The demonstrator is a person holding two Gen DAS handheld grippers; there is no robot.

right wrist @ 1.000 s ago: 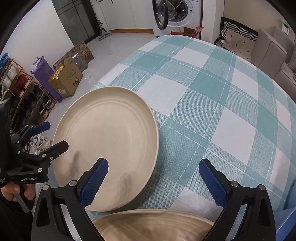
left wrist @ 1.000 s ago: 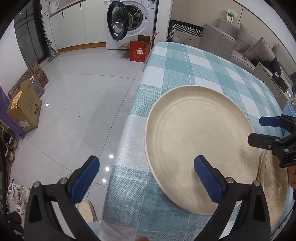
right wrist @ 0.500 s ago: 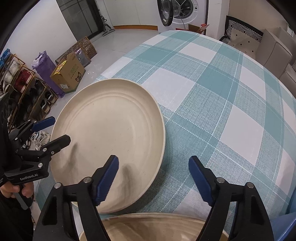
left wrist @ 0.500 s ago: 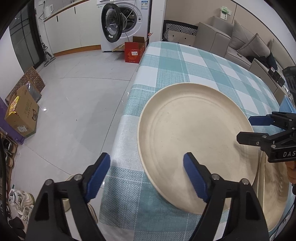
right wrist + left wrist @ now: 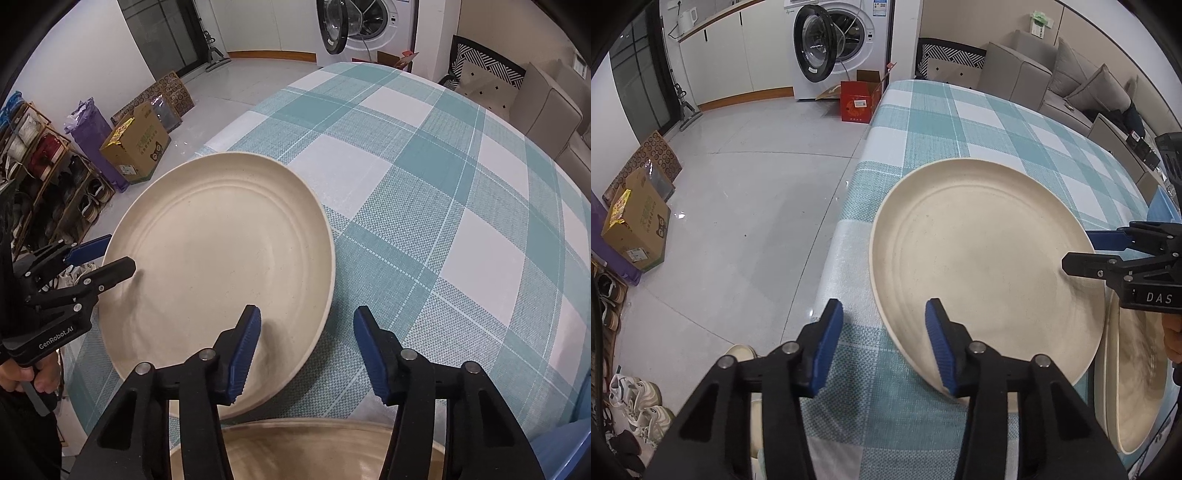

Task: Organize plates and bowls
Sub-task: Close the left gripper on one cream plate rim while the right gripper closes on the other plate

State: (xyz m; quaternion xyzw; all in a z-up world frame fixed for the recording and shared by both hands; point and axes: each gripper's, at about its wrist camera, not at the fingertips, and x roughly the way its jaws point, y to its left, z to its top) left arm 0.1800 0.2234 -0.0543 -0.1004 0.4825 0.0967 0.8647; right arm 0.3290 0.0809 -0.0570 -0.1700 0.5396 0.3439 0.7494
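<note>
While the large cream plate [image 5: 982, 258] lies flat on the teal-and-white checked cloth of the counter [image 5: 960, 122], close to the counter's left edge and near its front corner, both tools sit low around it with their jaws released. The left gripper [image 5: 884, 343] straddles the plate's near-left rim: its right blue pad [image 5: 938, 347] hangs over the plate's inside, its left pad [image 5: 827, 347] over the cloth just outside the rim, and whether either pad touches the plate cannot be told. The right gripper [image 5: 306, 349] straddles the opposite rim in the same way, its left pad [image 5: 243, 350] above the plate's surface and its right pad [image 5: 369, 354] over bare cloth, jaws spread apart and clasping nothing. A second cream dish [image 5: 306, 450] lies just beside the plate toward the counter's front edge, its rim passing under the right gripper; whether the two dishes touch is unclear. Beyond the counter's left edge lie a pale tiled floor [image 5: 738, 206], a cardboard box [image 5: 639, 229] and a washing machine [image 5: 842, 48] with its door open.
</note>
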